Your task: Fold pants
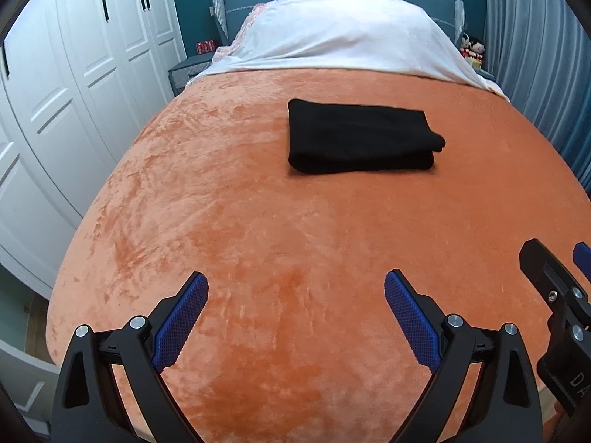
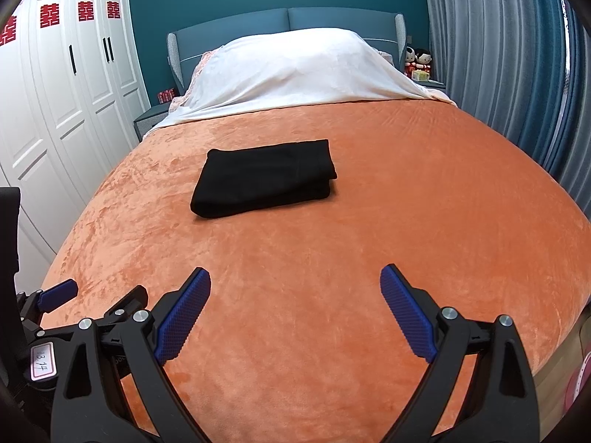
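The black pants [image 1: 360, 136] lie folded into a compact rectangle on the orange bedspread [image 1: 258, 240], toward the middle of the bed; they also show in the right wrist view [image 2: 264, 179]. My left gripper [image 1: 295, 291] is open and empty, held well back from the pants near the foot of the bed. My right gripper [image 2: 295, 288] is open and empty too, equally far back. The right gripper shows at the right edge of the left wrist view [image 1: 557, 269], and the left gripper shows at the lower left of the right wrist view [image 2: 92, 299].
A white cover [image 2: 303, 70] drapes over the pillows at the blue headboard [image 2: 284, 22]. White wardrobes [image 2: 66, 85] stand to the left, grey-blue curtains [image 2: 498, 55] to the right. Dolls [image 2: 417, 59] sit on a nightstand by the headboard.
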Tool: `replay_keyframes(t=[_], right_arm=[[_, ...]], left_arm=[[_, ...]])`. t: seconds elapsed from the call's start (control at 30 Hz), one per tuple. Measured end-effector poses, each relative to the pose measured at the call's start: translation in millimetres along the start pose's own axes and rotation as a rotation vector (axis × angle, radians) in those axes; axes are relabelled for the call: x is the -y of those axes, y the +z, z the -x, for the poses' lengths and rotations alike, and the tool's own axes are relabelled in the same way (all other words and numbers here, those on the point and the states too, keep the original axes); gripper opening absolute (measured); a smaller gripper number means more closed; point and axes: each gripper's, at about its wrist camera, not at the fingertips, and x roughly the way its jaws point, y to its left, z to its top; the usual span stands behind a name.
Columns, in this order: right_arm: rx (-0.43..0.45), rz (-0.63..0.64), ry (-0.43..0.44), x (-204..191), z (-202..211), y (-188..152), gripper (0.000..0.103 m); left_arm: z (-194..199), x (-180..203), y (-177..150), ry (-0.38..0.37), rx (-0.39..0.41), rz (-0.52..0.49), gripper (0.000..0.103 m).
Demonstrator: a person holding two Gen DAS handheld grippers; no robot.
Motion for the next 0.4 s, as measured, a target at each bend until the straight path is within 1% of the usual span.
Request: replay_keyframes(t=[0.1, 0.17, 0.23, 0.27, 0.4], right_arm=[[0.003, -0.004, -0.002, 0.0, 0.1, 0.5, 0.091], [0.002, -0.007, -0.002, 1.1, 1.1, 0.9, 0.091], [0.003, -0.009, -0.006, 1.0, 1.9, 1.0, 0.091], [0.003, -0.01, -0.007, 1.9, 2.6, 1.4, 0.091], [-0.001, -0.017, -0.012, 4.7, 3.5, -0.4, 0.091]], left_arm=[[5.9, 3.8, -1.7, 0.005, 0.038, -0.024, 0.095], [8.5, 6.9, -1.1, 0.037, 0.046, -0.043, 0.095], [5.6, 5.9, -0.4, 0.057, 0.002, -0.036, 0.095], [4.4, 4.3, -0.8, 0.046, -0.017, -0.025, 0.095], [4.1, -0.3, -3.5, 0.009, -0.046, -0.004, 0.095]])
